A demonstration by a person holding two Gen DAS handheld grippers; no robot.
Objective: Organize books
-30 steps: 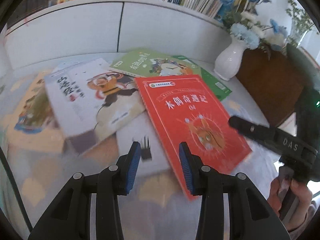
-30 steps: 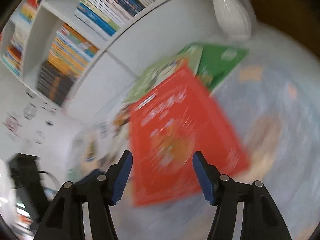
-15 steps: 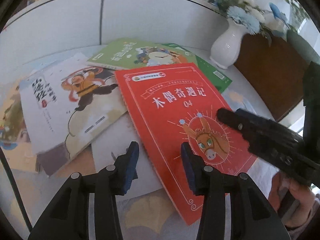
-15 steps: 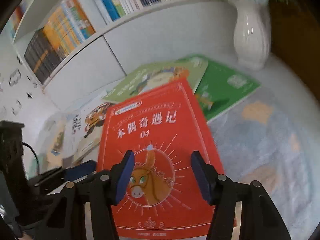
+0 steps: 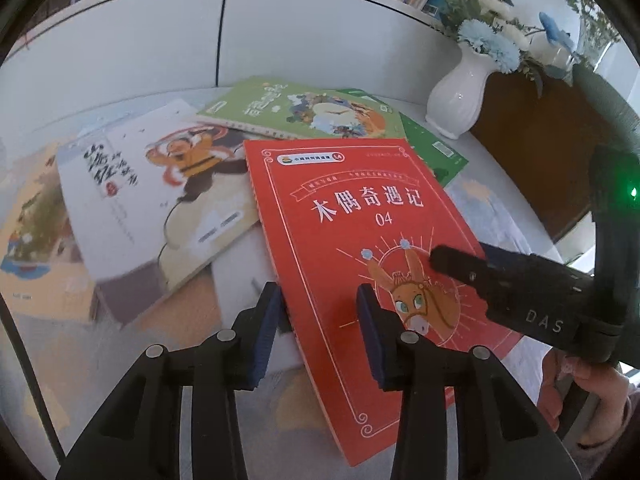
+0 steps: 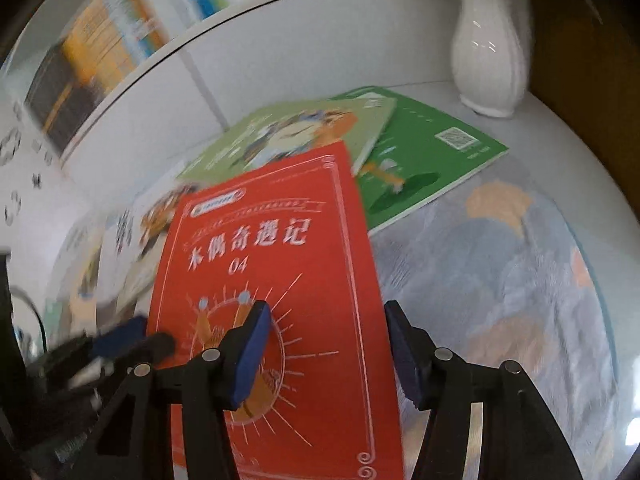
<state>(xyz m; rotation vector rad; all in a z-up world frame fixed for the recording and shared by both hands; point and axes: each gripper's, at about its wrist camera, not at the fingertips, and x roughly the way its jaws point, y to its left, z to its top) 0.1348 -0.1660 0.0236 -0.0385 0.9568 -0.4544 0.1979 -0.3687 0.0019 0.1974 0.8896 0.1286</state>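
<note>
A red book [image 5: 360,236] with a donkey on its cover lies on top of a loose spread of books; it also shows in the right wrist view [image 6: 280,280]. My left gripper [image 5: 320,332] is open, its jaws straddling the red book's left edge. My right gripper [image 6: 324,352] is open above the book's lower right part and reaches in from the right in the left wrist view [image 5: 472,268]. A white book [image 5: 152,196], a light green book [image 5: 304,108] and a dark green book [image 6: 424,160] lie around it.
A white vase [image 5: 460,92] with blue flowers stands at the back right beside a brown panel [image 5: 532,148]. A white shelf wall [image 5: 160,40] with rows of books above runs behind. The table has a patterned cloth [image 6: 500,264].
Both grippers have moved closer to the red book. The left gripper now straddles its left edge, and the right gripper has come down over its lower right part.
</note>
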